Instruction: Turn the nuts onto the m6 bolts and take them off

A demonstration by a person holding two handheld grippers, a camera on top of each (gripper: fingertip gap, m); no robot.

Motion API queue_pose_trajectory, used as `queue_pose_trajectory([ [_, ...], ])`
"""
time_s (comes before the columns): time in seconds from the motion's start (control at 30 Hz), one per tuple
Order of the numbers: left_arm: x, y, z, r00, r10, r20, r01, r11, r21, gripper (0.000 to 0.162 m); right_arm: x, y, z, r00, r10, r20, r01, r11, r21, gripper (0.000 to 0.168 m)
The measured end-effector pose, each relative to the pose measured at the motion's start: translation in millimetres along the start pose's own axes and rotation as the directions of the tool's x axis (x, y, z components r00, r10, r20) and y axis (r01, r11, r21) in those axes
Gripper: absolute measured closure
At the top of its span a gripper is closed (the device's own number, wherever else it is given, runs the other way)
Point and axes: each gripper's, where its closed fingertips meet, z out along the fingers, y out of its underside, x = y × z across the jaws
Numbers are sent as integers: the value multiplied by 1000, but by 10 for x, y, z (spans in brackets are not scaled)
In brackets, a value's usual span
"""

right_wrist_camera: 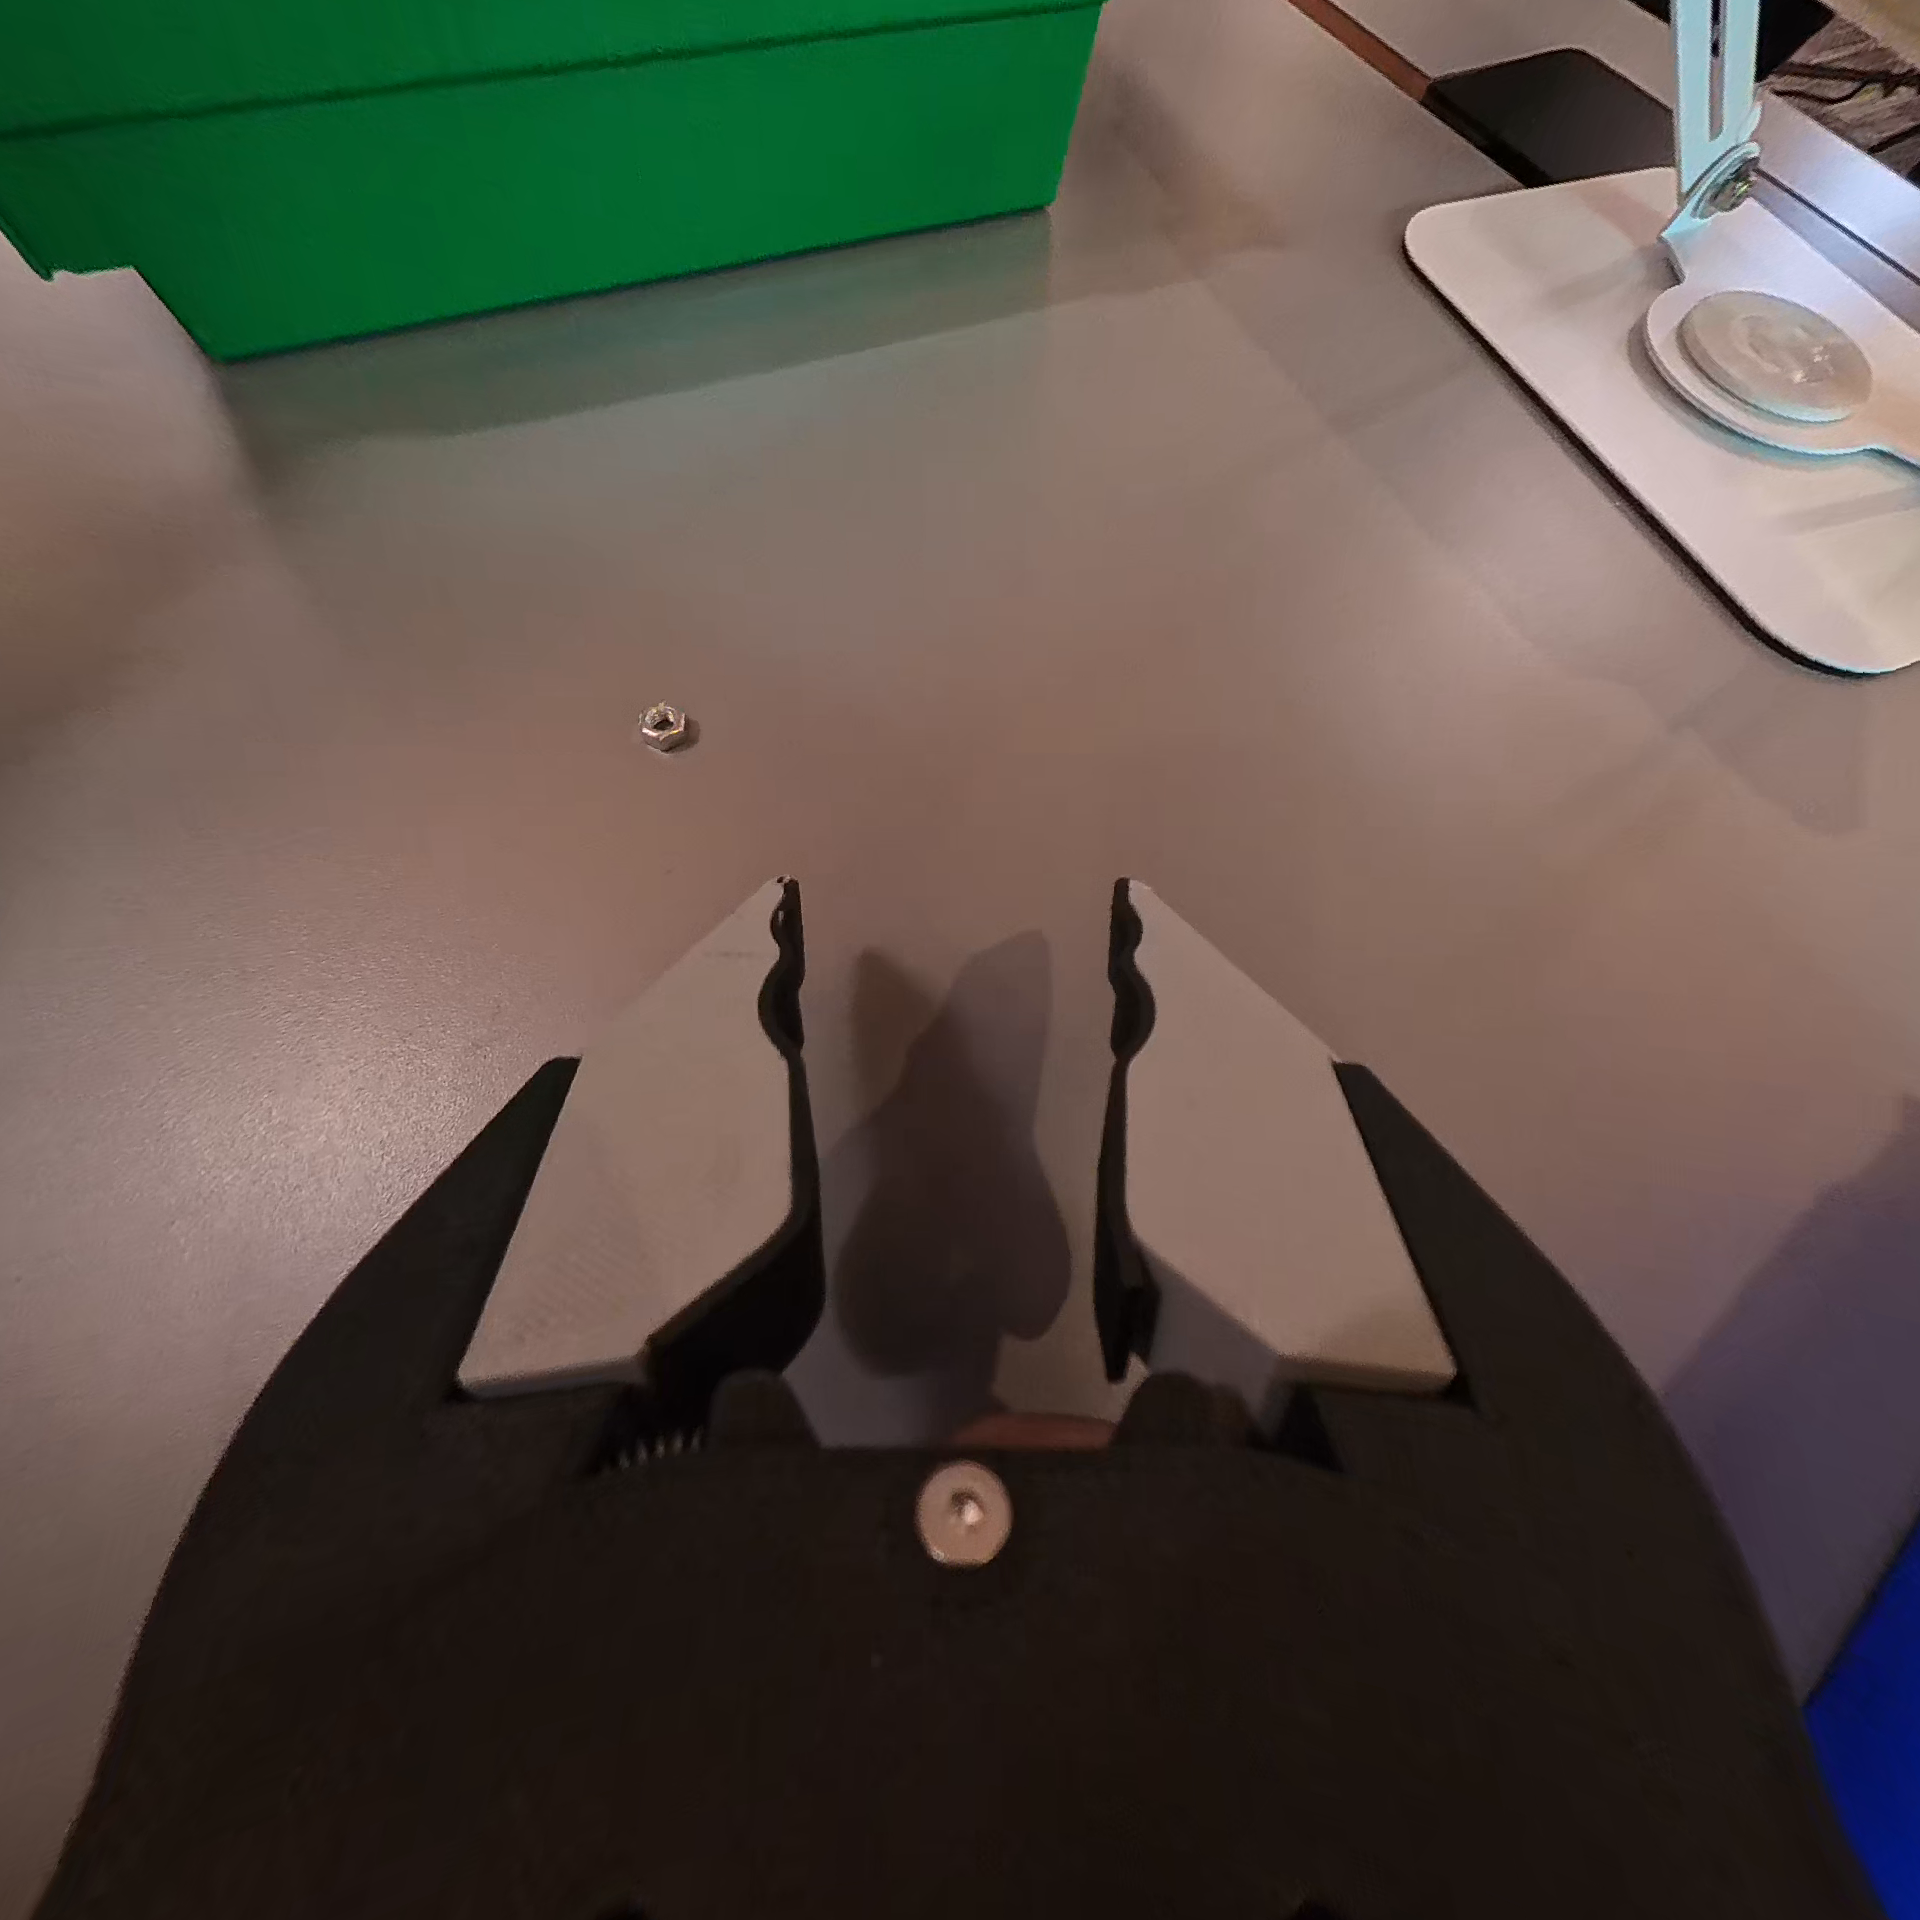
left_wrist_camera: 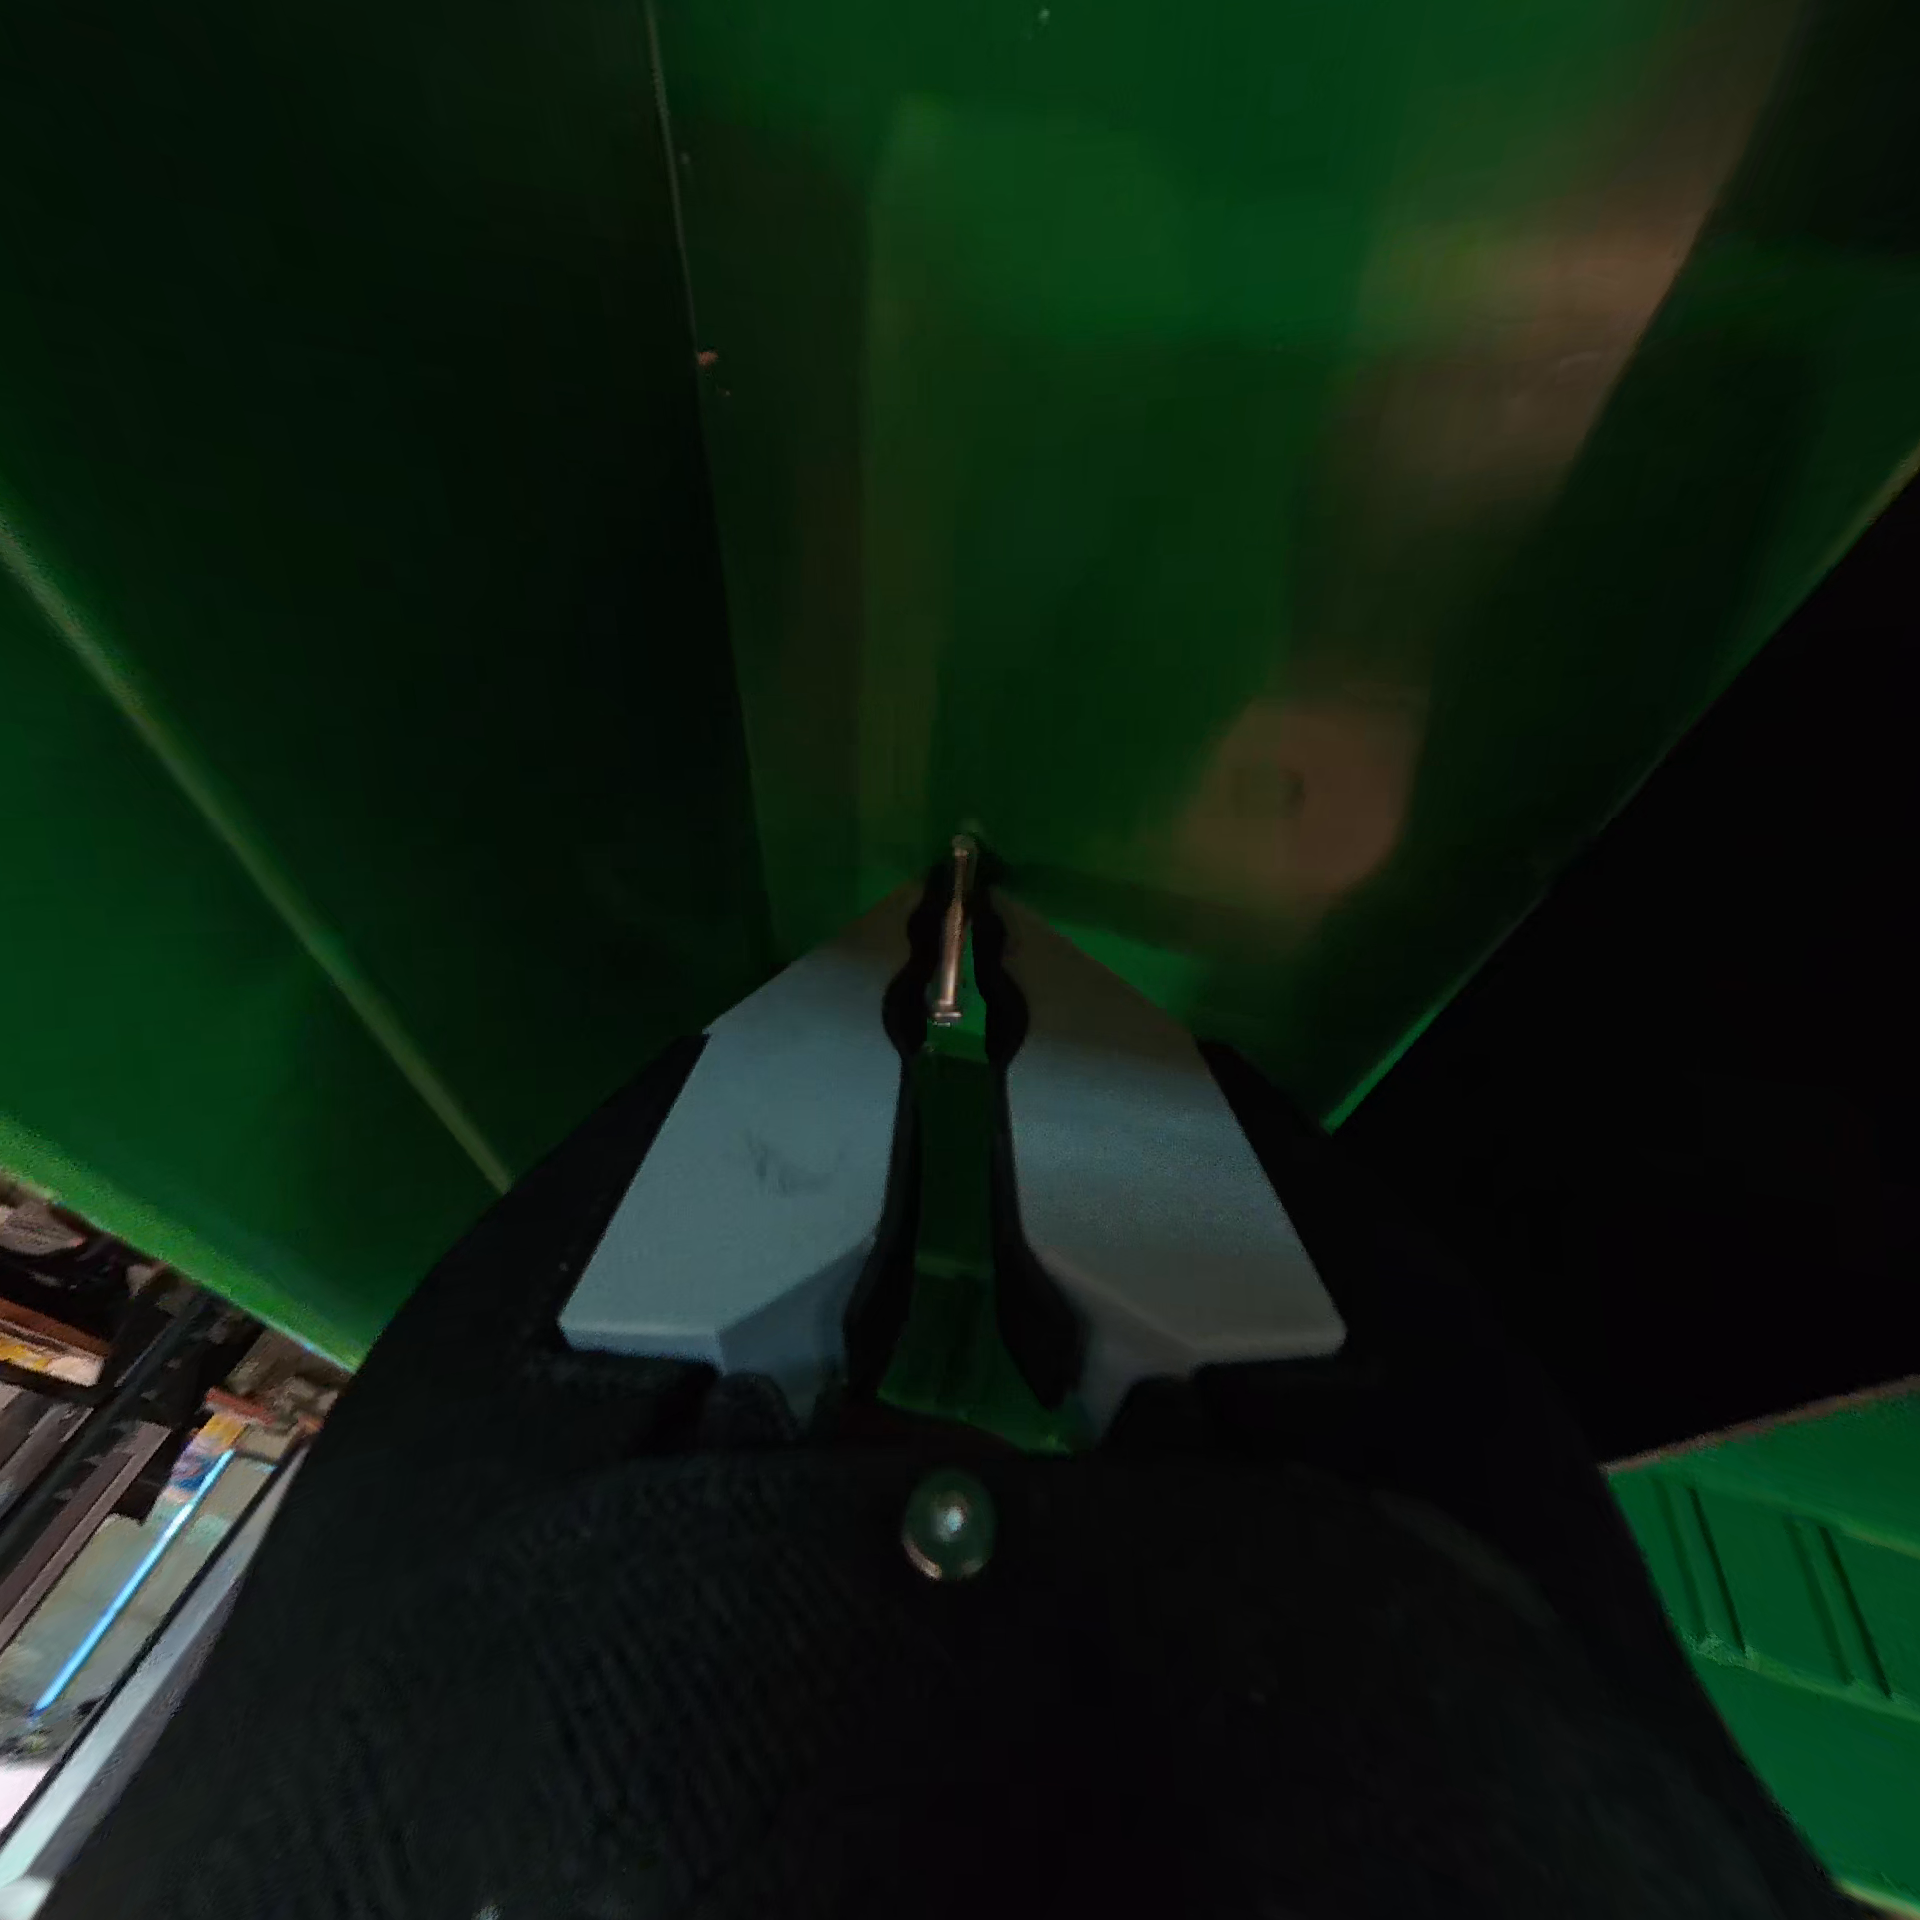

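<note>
In the left wrist view my left gripper [left_wrist_camera: 958, 894] is shut on a thin silver bolt [left_wrist_camera: 952, 940]. The bolt lies along the gap between the grey fingers [left_wrist_camera: 769, 1132], its tip sticking out in front. The gripper is low inside a green bin [left_wrist_camera: 436, 623]. In the right wrist view my right gripper [right_wrist_camera: 954, 894] is open and empty, just above the grey table [right_wrist_camera: 1143, 623]. A small silver hex nut [right_wrist_camera: 666, 725] lies flat on the table, ahead and to the left of the right gripper's left fingertip.
A green bin [right_wrist_camera: 582, 187] stands at the far left of the table in the right wrist view. A white stand base [right_wrist_camera: 1621, 436] with an upright arm sits at the far right. A second green bin [left_wrist_camera: 1787, 1621] shows at the lower right of the left wrist view.
</note>
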Motion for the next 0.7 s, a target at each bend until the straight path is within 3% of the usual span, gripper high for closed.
queue_pose_trajectory([
  [0.03,18,-24,-15,1000,-23,-4,23,999,37,159,11,-6,-6,1000,5,-2,-5,1000,4,112],
  [0.2,10,-96,-274,993,-96,62,85,982,167,159,13,-30,-17,1000,27,8,-27,999,18,112],
  [0.37,-116,-320,-991,960,-218,176,124,893,432,159,43,-52,-27,1000,13,-16,-13,1000,28,113],
  [0.5,87,-910,-1827,942,-266,203,33,678,734,159,71,-154,-96,1000,21,-17,-19,996,84,113],
  [0.6,471,-1475,-2347,920,-263,290,-115,527,842,159,52,-306,-201,999,34,13,-36,984,173,115],
  [0.7,917,-2067,-2785,911,-336,238,-141,287,948,159,20,-459,-322,998,38,50,-50,963,266,118],
])
